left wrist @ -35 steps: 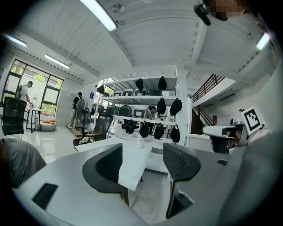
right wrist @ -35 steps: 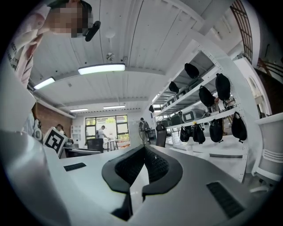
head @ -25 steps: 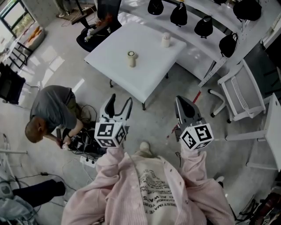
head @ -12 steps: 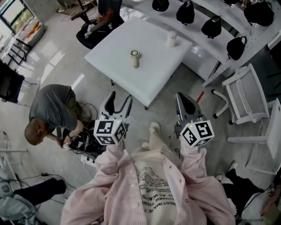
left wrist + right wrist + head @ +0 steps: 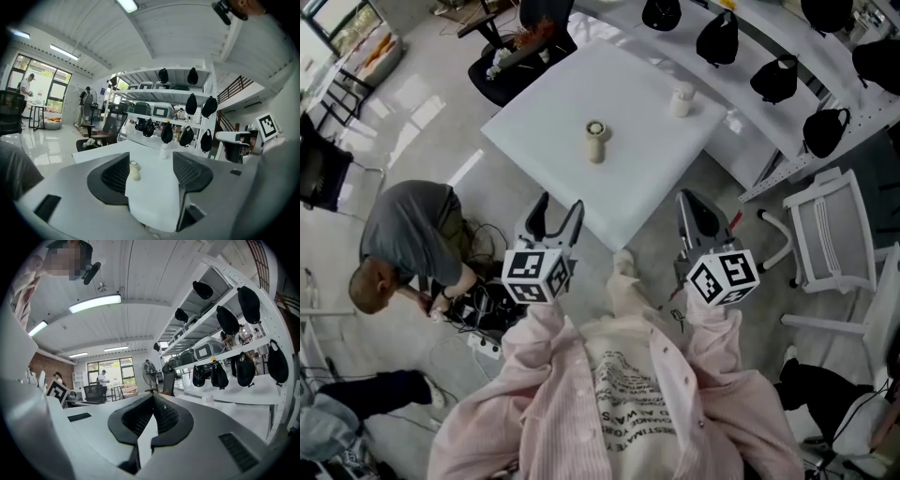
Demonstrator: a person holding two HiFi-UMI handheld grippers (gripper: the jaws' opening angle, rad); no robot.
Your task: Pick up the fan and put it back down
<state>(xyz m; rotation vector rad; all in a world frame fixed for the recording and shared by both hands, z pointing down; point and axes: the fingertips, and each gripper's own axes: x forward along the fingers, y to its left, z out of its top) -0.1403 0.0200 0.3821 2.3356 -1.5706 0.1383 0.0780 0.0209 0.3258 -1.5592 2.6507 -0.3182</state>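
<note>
From the head view, the fan [image 5: 596, 142] stands upright on the white table [image 5: 544, 103] at upper centre of the frame, well ahead of the left gripper [image 5: 560, 206] and right gripper [image 5: 692, 202]. The left gripper view shows its jaws wide apart and empty, with the fan far off between them. The right gripper view shows its jaws pressed together on nothing.

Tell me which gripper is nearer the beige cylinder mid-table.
Left. The left gripper hangs off the near edge of the table, aimed at the cylinder; the right gripper is farther off, out to its right.
</note>
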